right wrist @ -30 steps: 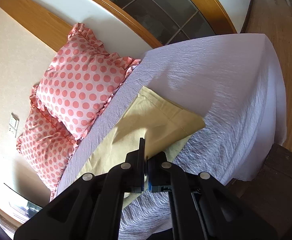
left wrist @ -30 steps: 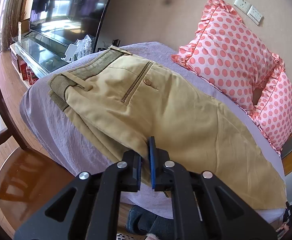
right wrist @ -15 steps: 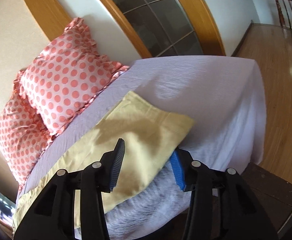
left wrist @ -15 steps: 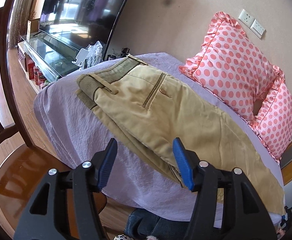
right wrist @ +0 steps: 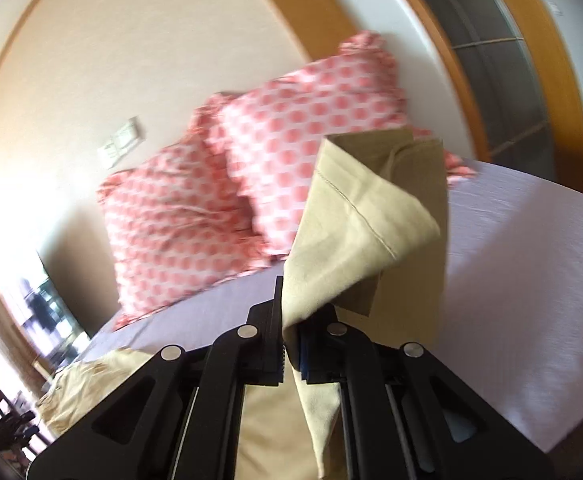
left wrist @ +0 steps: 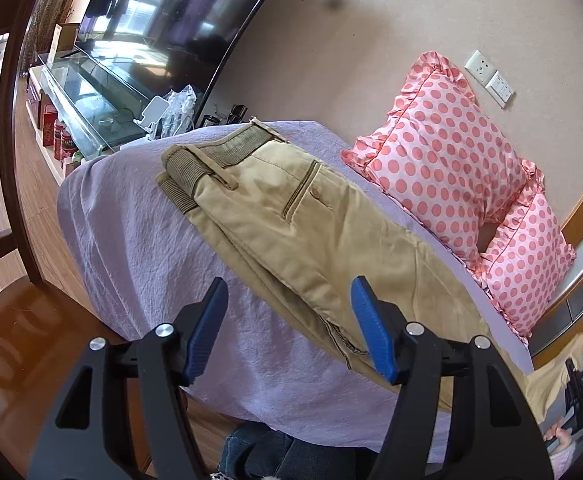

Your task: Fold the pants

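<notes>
Khaki pants (left wrist: pixel 311 236); lavender sheet (left wrist: pixel 139 236); pink polka-dot pillows (left wrist: pixel 439 172).

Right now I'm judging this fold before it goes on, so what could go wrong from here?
The right tool pinches only an edge of the tan cotton pants; the lifted hem could slip out. The left tool is open and holds nothing, so the waist end may drag across the lilac bedsheet. The hem could also brush the pink polka-dot pillows.

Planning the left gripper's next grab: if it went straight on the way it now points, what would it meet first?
Most likely the near folded edge of the khaki pants on the purple sheet; the open left gripper frames it, though depth is unclear.
</notes>
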Action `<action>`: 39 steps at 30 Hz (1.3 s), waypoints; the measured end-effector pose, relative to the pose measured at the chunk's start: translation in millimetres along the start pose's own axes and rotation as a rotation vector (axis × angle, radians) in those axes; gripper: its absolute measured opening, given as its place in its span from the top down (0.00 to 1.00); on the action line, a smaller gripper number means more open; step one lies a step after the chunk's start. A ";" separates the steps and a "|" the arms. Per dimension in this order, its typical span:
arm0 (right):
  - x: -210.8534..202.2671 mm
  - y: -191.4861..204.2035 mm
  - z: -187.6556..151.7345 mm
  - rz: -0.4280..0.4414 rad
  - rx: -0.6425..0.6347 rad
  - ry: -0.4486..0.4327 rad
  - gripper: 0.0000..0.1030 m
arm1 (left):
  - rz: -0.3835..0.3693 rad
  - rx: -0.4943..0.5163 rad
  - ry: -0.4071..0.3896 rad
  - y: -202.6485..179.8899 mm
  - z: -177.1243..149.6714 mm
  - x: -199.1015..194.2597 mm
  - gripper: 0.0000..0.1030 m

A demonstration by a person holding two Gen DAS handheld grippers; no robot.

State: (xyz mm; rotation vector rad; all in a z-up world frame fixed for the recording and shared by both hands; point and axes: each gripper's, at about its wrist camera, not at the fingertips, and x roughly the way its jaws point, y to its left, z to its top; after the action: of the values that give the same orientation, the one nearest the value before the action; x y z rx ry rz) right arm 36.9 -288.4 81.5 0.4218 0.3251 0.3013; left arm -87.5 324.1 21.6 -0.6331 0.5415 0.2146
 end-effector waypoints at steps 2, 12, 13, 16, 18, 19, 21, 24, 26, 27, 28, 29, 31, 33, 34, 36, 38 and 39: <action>31.0 57.4 -14.1 0.162 -0.077 0.076 0.95 | -0.015 0.007 -0.001 -2.3 -3.3 -1.7 0.36; 92.8 205.9 -172.8 0.405 -0.502 0.588 0.67 | -0.042 0.091 0.061 -5.7 -22.1 7.7 0.30; 89.5 204.8 -169.1 0.405 -0.489 0.574 0.44 | -0.044 0.103 0.064 -6.6 -23.2 9.4 0.30; 78.5 192.9 -150.2 0.388 -0.407 0.498 0.10 | -0.065 0.118 0.068 -8.6 -24.9 13.9 0.26; 89.0 184.3 -138.8 0.394 -0.332 0.505 0.10 | -0.071 0.112 0.070 -9.6 -24.9 18.0 0.26; 92.6 184.0 -137.1 0.381 -0.312 0.511 0.10 | -0.077 0.103 0.073 -9.7 -24.0 20.6 0.26; 98.9 179.3 -135.3 0.362 -0.278 0.516 0.10 | -0.087 0.080 0.078 -10.8 -22.3 26.3 0.26; 101.6 174.0 -136.6 0.361 -0.236 0.519 0.10 | -0.070 0.057 0.074 -15.2 -16.6 34.5 0.26; 101.3 173.7 -136.9 0.361 -0.232 0.517 0.10 | -0.062 0.039 0.069 -17.1 -10.7 38.6 0.26; 102.0 173.6 -136.9 0.361 -0.231 0.515 0.10 | -0.057 0.032 0.067 -18.0 -7.2 39.8 0.26; 102.2 173.3 -136.8 0.362 -0.229 0.514 0.10 | -0.047 0.022 0.065 -18.4 -3.7 41.0 0.26; 102.0 172.5 -136.6 0.363 -0.226 0.513 0.10 | -0.047 0.017 0.063 -18.4 0.5 41.2 0.26; 102.9 170.3 -136.7 0.363 -0.216 0.511 0.10 | -0.032 0.008 0.061 -18.4 9.0 43.4 0.26; 104.2 167.1 -137.1 0.361 -0.202 0.510 0.10 | -0.035 -0.009 0.062 -16.7 17.4 45.4 0.26; 104.2 165.6 -137.3 0.363 -0.195 0.510 0.10 | -0.028 -0.018 0.059 -15.1 22.4 46.9 0.26; 103.6 162.6 -136.8 0.366 -0.184 0.504 0.10 | 0.004 -0.042 0.047 -7.3 33.7 51.8 0.26; 102.2 159.5 -135.4 0.367 -0.173 0.496 0.10 | 0.031 -0.104 0.054 7.9 46.2 60.0 0.31; 100.9 157.5 -134.3 0.368 -0.169 0.491 0.10 | 0.024 -0.147 0.057 16.7 52.0 63.4 0.40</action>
State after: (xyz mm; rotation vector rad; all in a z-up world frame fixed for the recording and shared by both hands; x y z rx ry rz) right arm 44.9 -69.4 11.0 0.2335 0.6976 0.7918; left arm -18.6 370.9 13.9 -0.7779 0.5922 0.2611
